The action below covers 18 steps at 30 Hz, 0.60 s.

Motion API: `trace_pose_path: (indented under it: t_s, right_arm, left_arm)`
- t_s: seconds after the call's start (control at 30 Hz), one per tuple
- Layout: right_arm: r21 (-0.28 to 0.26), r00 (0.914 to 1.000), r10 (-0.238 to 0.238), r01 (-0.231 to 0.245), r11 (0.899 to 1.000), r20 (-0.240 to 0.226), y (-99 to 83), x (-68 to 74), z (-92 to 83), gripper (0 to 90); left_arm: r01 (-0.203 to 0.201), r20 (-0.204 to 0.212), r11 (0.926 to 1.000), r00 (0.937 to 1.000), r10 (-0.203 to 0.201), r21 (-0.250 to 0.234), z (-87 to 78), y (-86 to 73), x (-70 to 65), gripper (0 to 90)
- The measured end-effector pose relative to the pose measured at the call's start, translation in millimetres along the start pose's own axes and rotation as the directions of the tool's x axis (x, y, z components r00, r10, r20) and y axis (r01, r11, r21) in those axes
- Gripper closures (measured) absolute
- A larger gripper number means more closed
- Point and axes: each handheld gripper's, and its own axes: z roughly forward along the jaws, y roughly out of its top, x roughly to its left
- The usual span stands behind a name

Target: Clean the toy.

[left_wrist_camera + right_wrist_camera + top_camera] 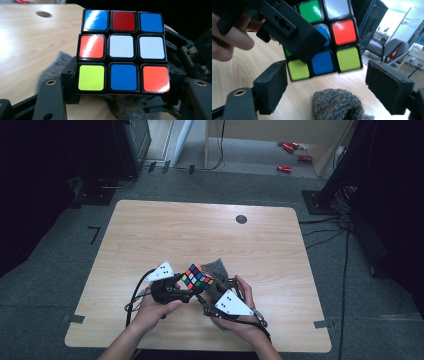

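The puzzle cube (197,276) is up off the counter (150,235), held near the front edge between the two hands; in the left tool view (122,52) the face toward the camera reads blue, red, blue on top, orange-red, white, white in the middle, yellow-green, blue, orange-red along the bottom; in the right tool view (324,37) you get another face with green, white, orange-red, blue and yellow-green squares.

The left tool (186,292) is clamped on the cube, jaws narrow and pressing its sides; one of its black jaws cuts across the cube in the right tool view, with fingers (229,37) of the left hand behind it. The right tool (216,292) sits just beside the cube on the other side; its padded jaws stand wide, apart from the cube with daylight on both sides, so it's gripping nothing.

Right under the cube lies a grey furry cloth thing (216,266), fuzzy edge poking up in both tool views (338,105); can't tell what it is exactly. Each tool has a white three-cornered plate with black dots on top (233,304); cables trail back toward the person. Further out there's a dark round hole (241,219) in the counter, and some red things (292,155) on the floor beyond.
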Motion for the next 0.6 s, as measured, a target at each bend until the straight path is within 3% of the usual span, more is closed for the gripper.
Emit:
trace_pose_path:
  t_s: [0.2, 0.6]
  right_arm:
    - [-0.015, 0.9993, -0.037, 0.037, 0.999, 0.000, 0.6, 2.5, -0.1, 27.8]
    - [-0.024, 0.9954, -0.096, 0.096, 0.995, 0.006, 2.3, 5.5, -1.2, 34.4]
  left_arm:
    - [0.030, 0.030, 0.9992, 0.9991, -0.031, 0.025, 5.4, -1.0, -2.1, 34.9]
    - [0.104, 0.075, 0.9936, 0.9914, -0.107, 0.044, 5.4, -0.7, 5.6, 34.4]
